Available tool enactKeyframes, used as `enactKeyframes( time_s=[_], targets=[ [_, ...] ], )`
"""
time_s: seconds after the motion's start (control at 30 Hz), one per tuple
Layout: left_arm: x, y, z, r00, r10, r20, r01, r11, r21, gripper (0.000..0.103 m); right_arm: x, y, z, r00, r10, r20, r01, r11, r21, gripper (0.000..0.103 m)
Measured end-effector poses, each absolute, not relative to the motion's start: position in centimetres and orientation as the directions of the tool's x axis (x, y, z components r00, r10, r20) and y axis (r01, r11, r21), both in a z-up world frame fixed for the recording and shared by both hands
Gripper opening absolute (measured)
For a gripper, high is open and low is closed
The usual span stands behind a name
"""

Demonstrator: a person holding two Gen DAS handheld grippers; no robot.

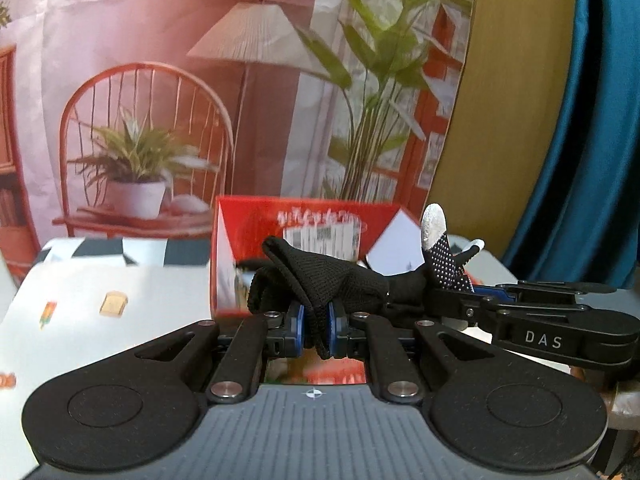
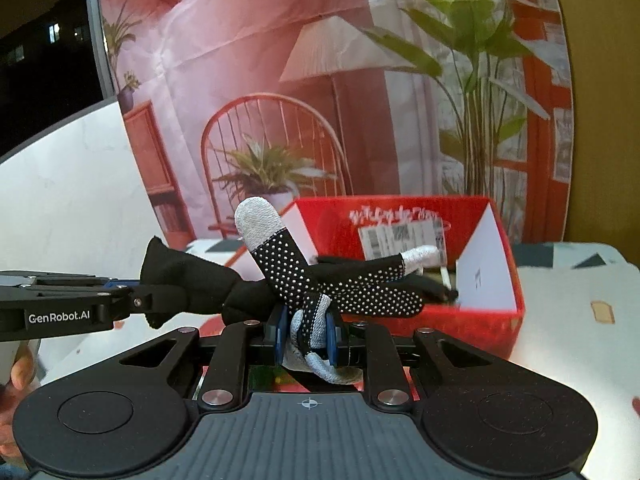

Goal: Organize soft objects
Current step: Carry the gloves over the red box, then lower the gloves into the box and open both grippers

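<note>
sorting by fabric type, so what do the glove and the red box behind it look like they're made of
Glove: black knit fabric, judging by its visible weave and limp folds. The palm carries small pale raised dots, probably rubbery grip dots, and the fingertips are a grey, slightly shiny knit, possibly touchscreen yarn.

Red box: looks like printed cardboard, with thin stiff walls, white inner faces and a stuck-on barcode label.

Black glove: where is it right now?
The black glove hangs off the table, stretched between both hand-held grippers: left clamps its cuff, right its fingers, in front of the red box.

The right gripper (image 2: pixel 307 330) and left gripper (image 2: pixel 150 300) clamp a dotted black glove (image 2: pixel 340 284).
</note>
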State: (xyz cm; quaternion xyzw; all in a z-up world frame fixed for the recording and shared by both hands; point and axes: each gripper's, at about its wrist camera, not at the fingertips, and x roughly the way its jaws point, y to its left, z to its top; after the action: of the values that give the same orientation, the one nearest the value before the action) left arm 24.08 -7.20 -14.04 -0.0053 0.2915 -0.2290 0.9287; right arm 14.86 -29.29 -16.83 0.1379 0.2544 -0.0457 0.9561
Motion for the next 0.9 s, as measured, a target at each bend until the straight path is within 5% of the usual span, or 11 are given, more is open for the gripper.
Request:
enactKeyframes(
  time_s=[0.3,0.9],
  targets=[
    [31.5,-9.8,-14.7,0.650,-0.458,-0.607,0.431,0.880,-0.201,0.012,21.3,-33.4,-15.9,0.835,-0.047,-0.548,0.176,0.967,0.185,0.018],
    [40.2,-13.1,-23.2,0.394,-0.380,-0.837,0.408,0.888,-0.211,0.013,29.4,-38.1,-25.1,0.591,0.009,-0.807,0.292,0.930,0.224,0.018]
  ],
)
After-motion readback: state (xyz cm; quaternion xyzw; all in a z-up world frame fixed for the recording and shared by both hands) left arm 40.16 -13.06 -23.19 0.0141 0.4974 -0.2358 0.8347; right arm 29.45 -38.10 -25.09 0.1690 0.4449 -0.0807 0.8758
